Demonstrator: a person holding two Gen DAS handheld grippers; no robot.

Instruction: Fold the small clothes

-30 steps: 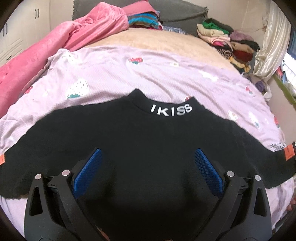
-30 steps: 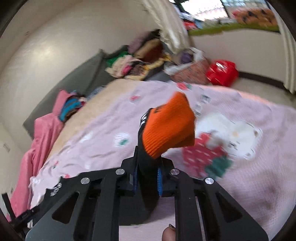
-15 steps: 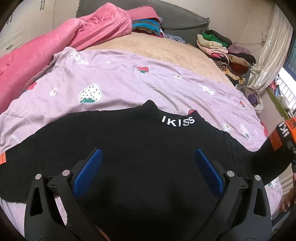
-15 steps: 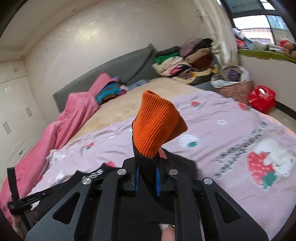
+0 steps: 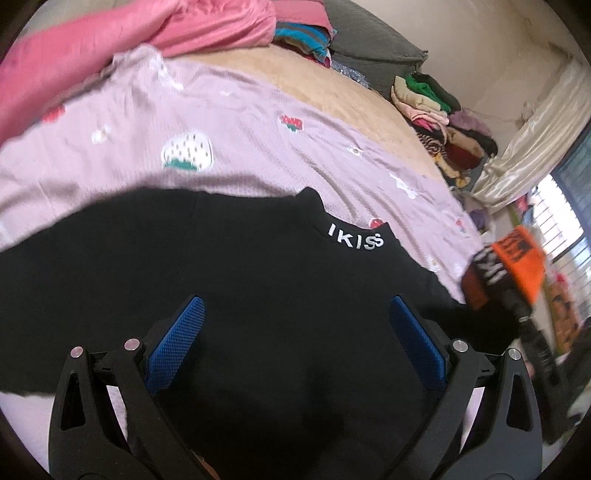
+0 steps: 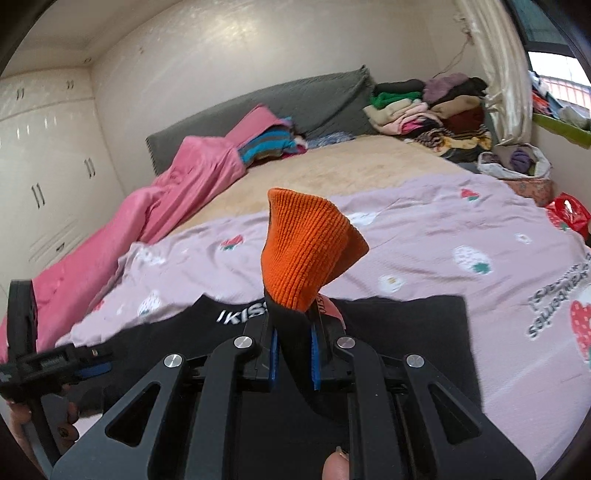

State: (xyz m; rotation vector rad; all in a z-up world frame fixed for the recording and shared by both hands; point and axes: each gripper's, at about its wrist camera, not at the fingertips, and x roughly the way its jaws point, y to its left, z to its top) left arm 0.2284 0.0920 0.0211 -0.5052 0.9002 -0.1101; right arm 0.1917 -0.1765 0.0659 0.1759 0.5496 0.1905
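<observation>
A lilac bedspread (image 6: 424, 236) printed with strawberries covers the near part of the bed, straight ahead of the tool. Beyond it lies a bare tan sheet (image 6: 354, 166). To the tool's far left a pink quilt (image 6: 162, 206) is bunched along the bed's edge, with striped folded cloth (image 6: 266, 144) at its upper end. A grey headboard cushion (image 6: 295, 96) stands behind. Far right, a heap of mixed garments (image 6: 432, 107) sits beside a pale curtain (image 6: 506, 74). White cupboards (image 6: 44, 155) line the left wall.

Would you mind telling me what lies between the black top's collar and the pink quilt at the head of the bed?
Only the lilac strawberry-print blanket lies between the collar and the pink quilt, clearest in the left wrist view.
</observation>
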